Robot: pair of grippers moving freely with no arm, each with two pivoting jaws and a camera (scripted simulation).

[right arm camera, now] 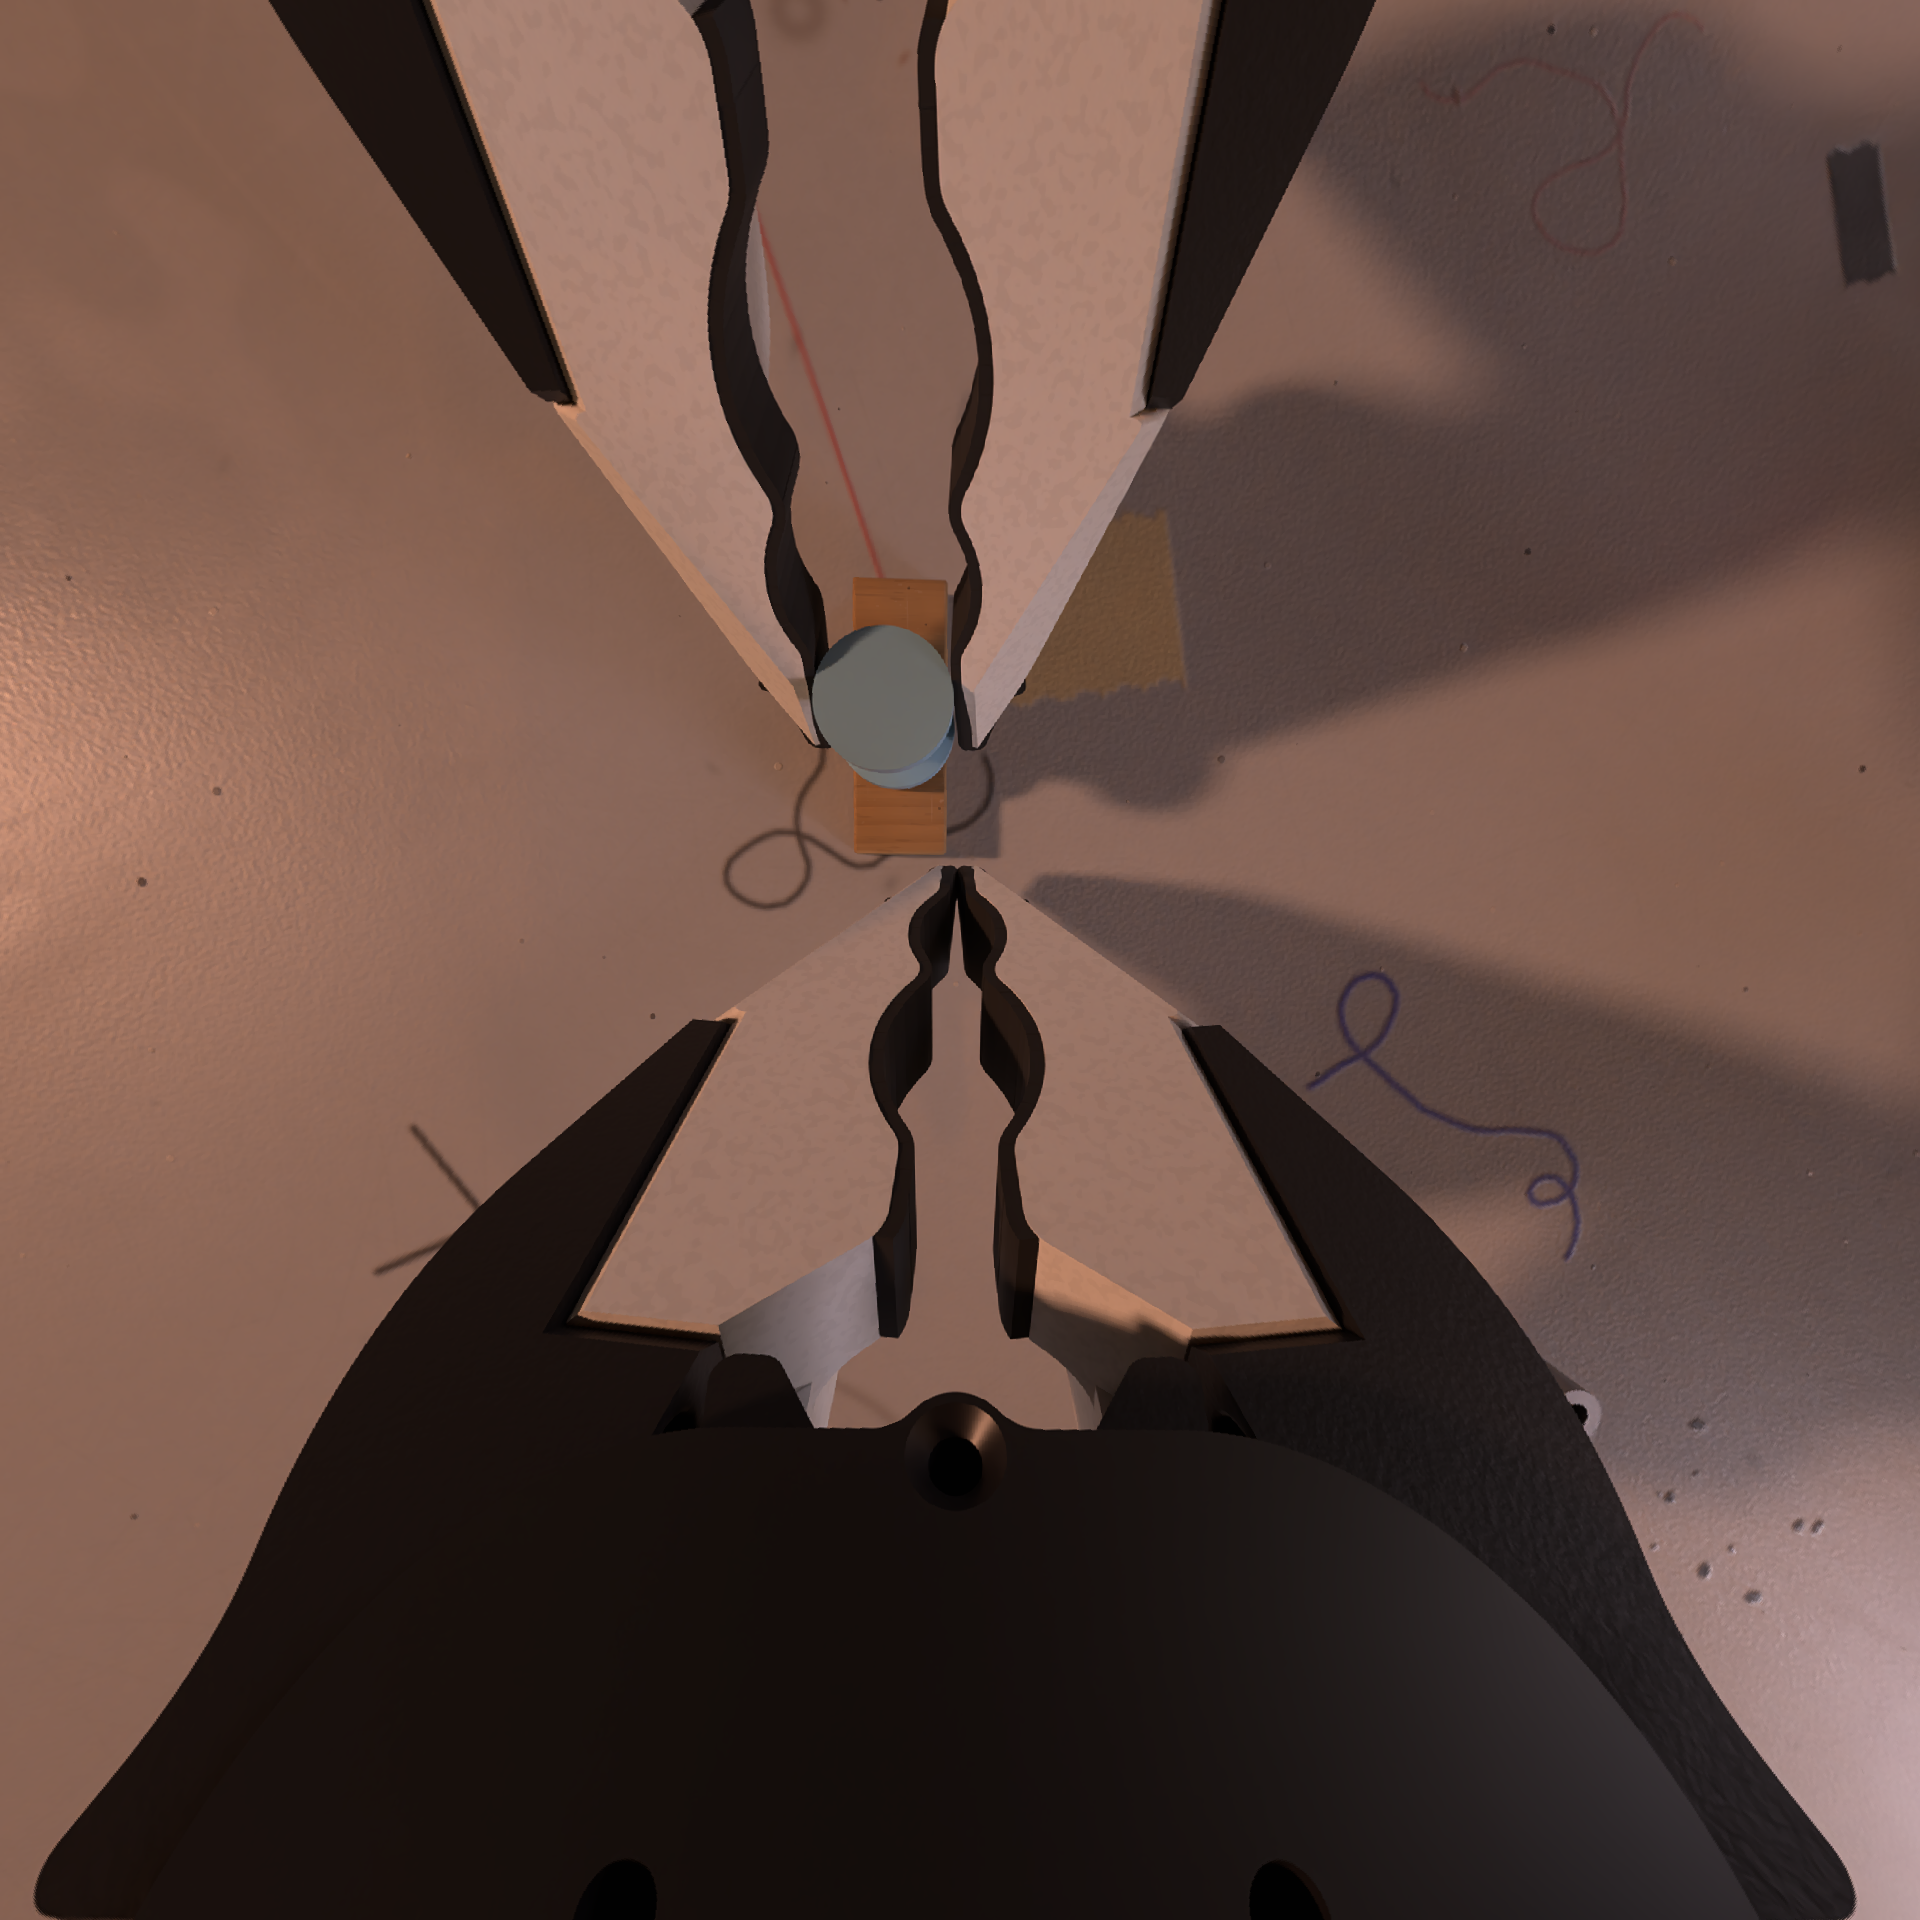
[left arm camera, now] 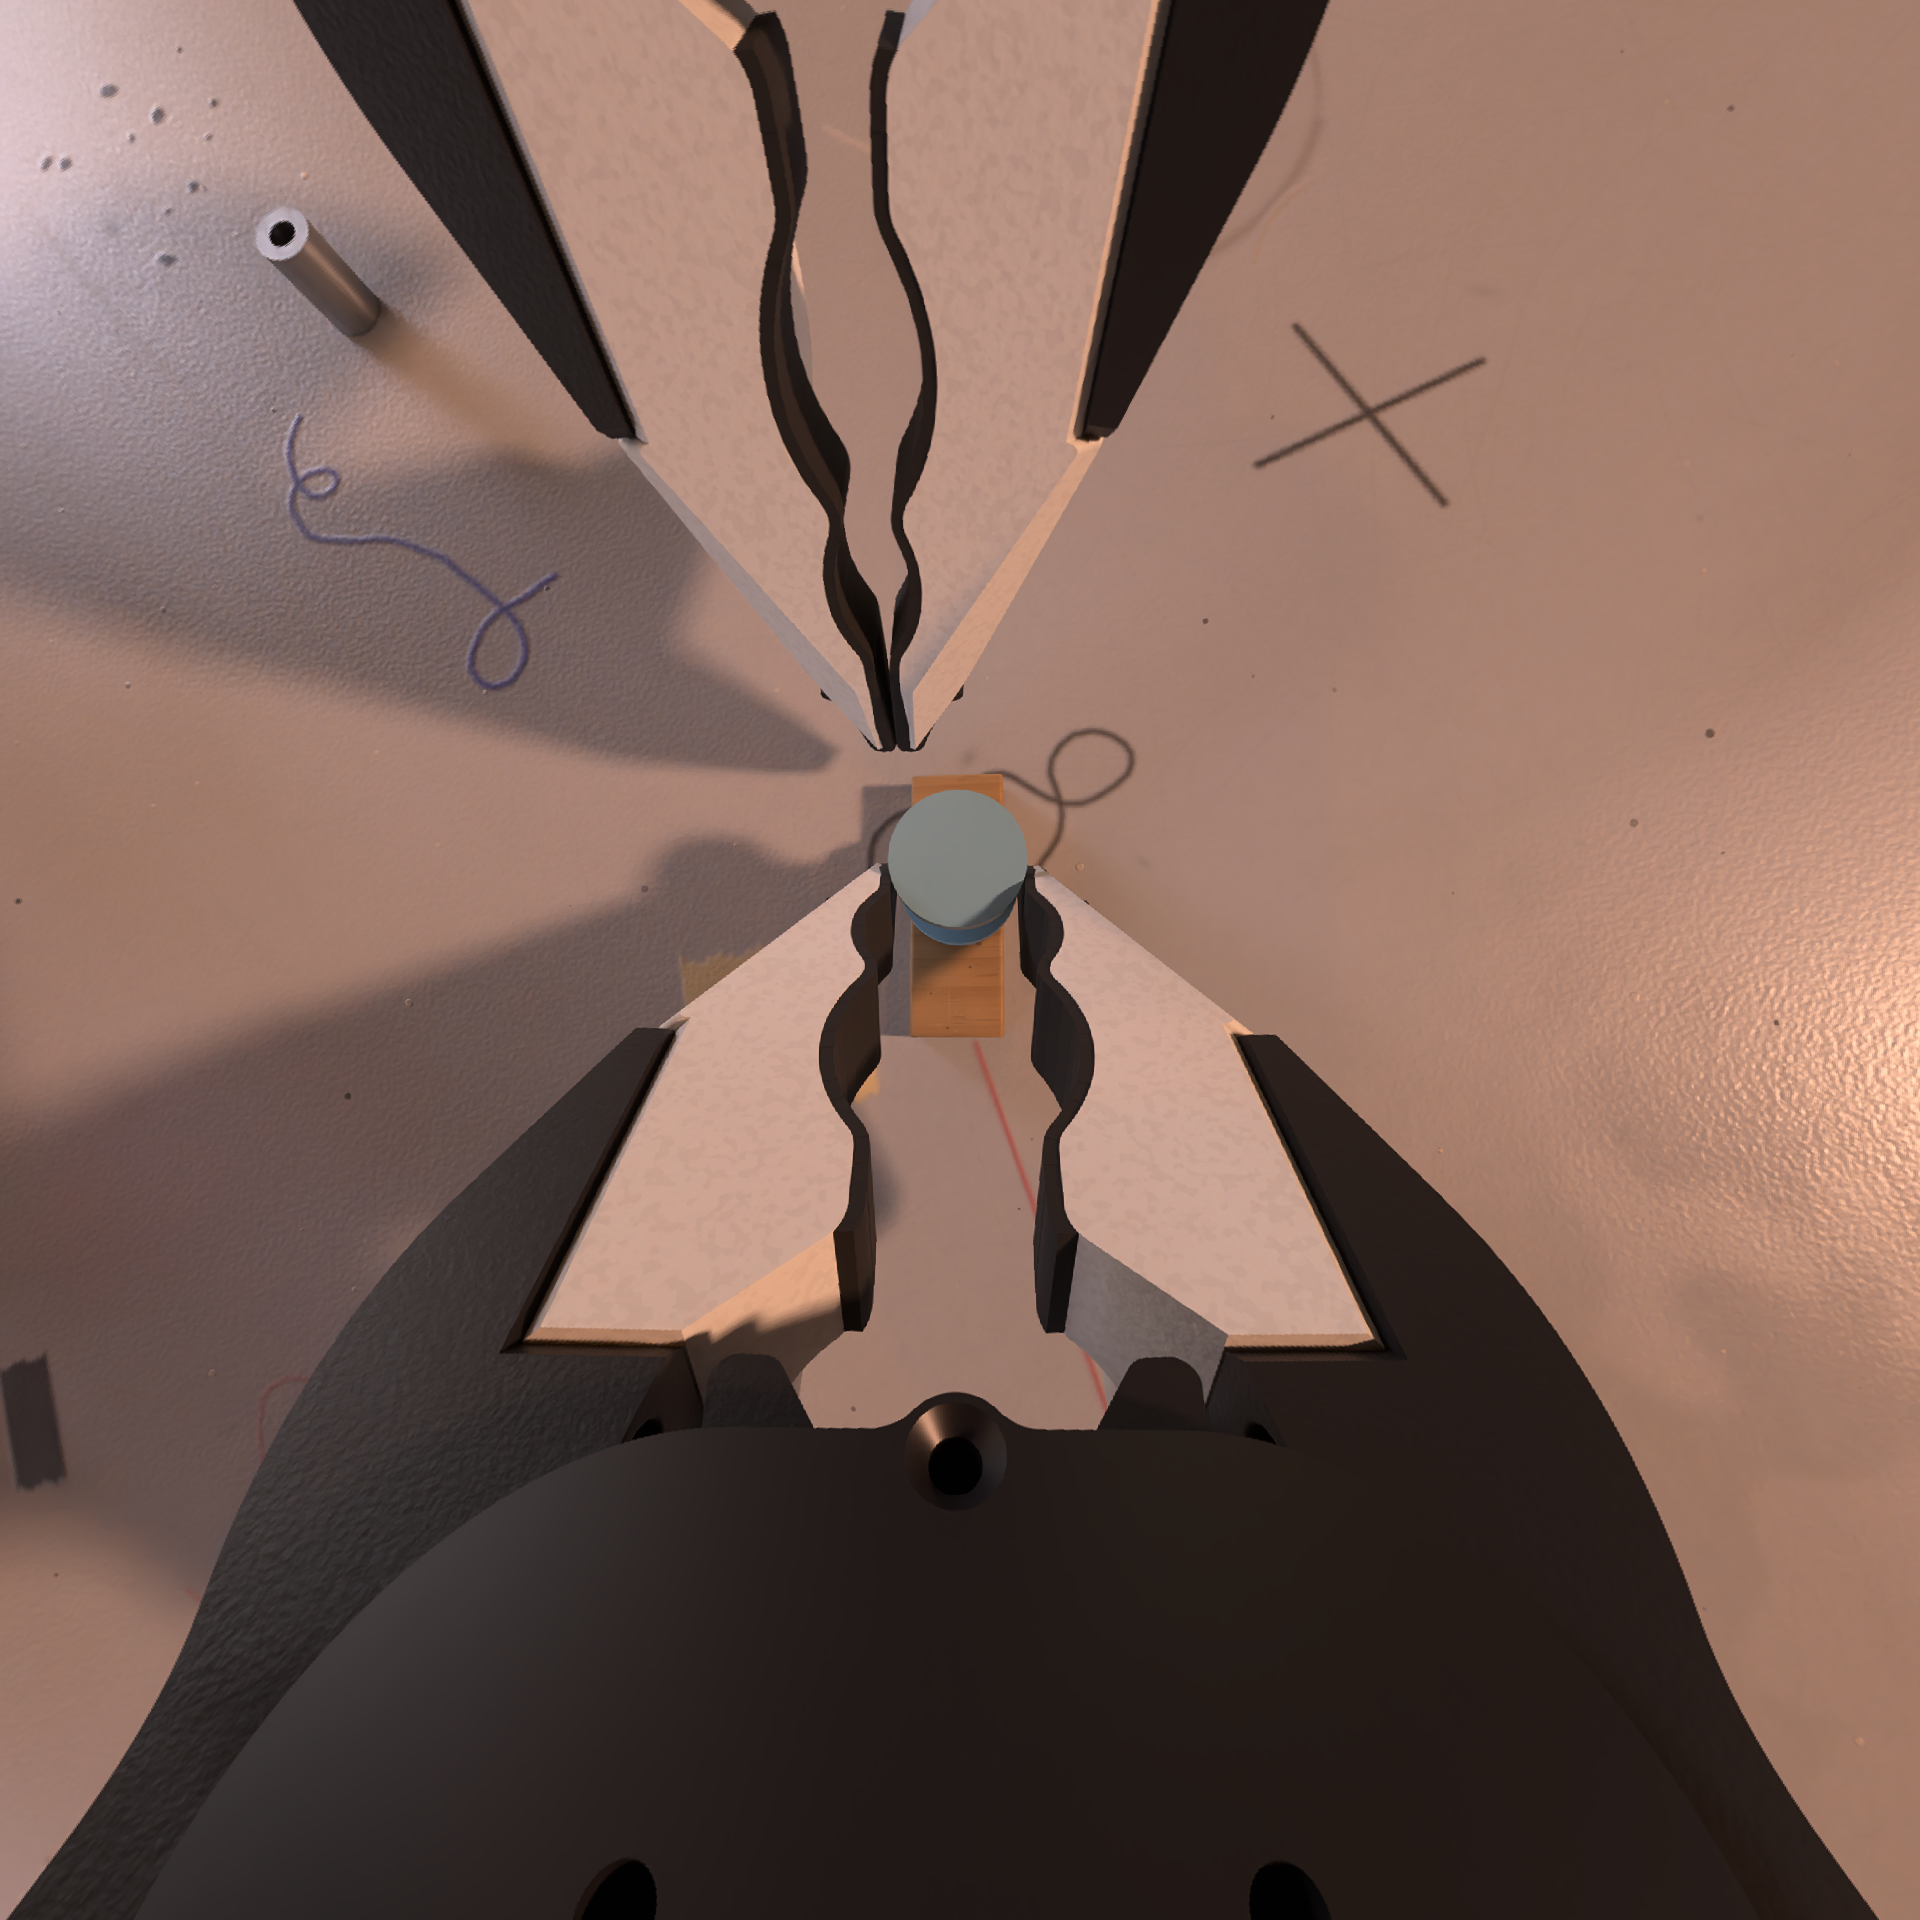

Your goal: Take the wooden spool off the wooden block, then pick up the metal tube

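The wooden spool [left arm camera: 958, 852], with a grey-blue top, stands on the tan wooden block [left arm camera: 958, 992] in the middle of the table. My left gripper [left arm camera: 958, 881] has its fingertips closed against both sides of the spool. The right wrist view shows the same grip [right arm camera: 890, 740] on the spool [right arm camera: 881, 696] over the block [right arm camera: 900, 821]. My right gripper [right arm camera: 953, 875] is shut and empty, its tips just short of the block's end; it also shows in the left wrist view [left arm camera: 894, 740]. The metal tube [left arm camera: 317, 275] stands apart, far left.
A black X mark [left arm camera: 1369, 414] lies on the tan table. Loose threads lie about: blue [left arm camera: 416, 551], black [left arm camera: 1081, 774] and red [left arm camera: 1013, 1132]. A dark tape strip [left arm camera: 31, 1423] and a yellow tape patch [right arm camera: 1117, 613] are stuck to the surface.
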